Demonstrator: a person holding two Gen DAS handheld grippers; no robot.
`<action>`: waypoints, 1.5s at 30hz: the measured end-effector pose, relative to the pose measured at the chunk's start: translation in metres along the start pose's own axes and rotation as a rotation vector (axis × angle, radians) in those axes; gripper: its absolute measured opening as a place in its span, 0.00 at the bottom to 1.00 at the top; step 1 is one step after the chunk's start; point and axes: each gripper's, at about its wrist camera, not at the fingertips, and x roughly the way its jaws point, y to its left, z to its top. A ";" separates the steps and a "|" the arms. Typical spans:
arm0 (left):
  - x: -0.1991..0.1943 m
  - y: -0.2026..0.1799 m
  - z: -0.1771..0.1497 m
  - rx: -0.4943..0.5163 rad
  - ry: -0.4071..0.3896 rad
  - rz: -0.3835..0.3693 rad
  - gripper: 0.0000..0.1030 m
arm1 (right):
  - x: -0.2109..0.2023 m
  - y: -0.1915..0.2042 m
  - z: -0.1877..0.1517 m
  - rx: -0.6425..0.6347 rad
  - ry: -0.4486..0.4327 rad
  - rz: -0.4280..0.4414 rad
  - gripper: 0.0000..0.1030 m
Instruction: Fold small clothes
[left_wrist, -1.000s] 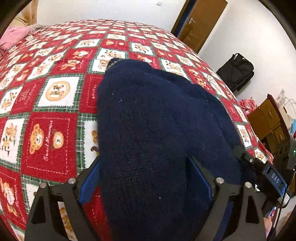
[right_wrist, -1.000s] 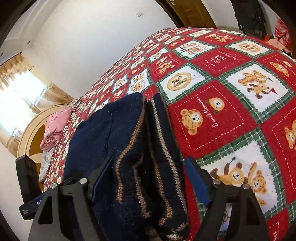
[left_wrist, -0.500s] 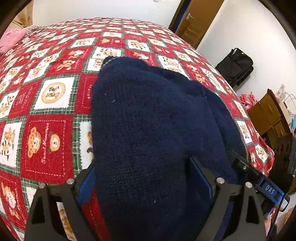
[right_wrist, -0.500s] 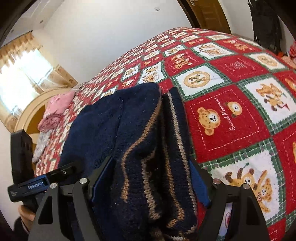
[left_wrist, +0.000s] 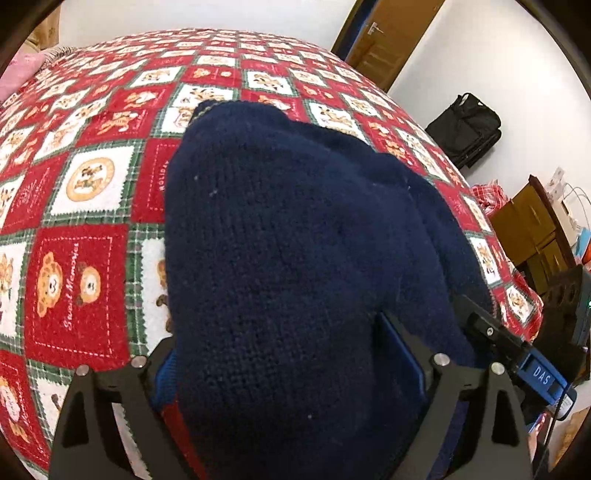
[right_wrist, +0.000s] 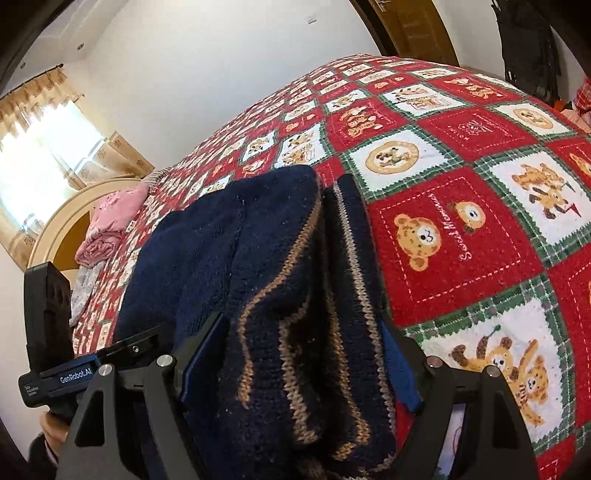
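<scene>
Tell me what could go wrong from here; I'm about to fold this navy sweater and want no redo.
1. The navy sweater bulges thick between the wide jaws of the left gripper; whether they press it is unclear, so it may slip.
2. At the right gripper several striped hem layers bunch together; one could drop out and skew the fold.
3. Dragging could ruck the bear-print bedspread.

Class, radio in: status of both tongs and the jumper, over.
Left tongs wide, straddling navy jumper. Right tongs wide around its striped hem; grip unclear. Jumper bunched on bear-print bedspread. Nothing in the way.
</scene>
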 end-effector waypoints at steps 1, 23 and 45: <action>0.000 0.001 0.000 -0.001 0.000 -0.002 0.90 | 0.000 0.000 0.001 0.002 0.001 0.000 0.78; -0.031 -0.032 -0.004 0.171 -0.144 0.091 0.41 | -0.033 0.066 -0.010 -0.192 -0.042 -0.004 0.36; -0.138 0.084 -0.001 0.017 -0.301 0.277 0.40 | 0.022 0.271 -0.020 -0.407 0.040 0.352 0.34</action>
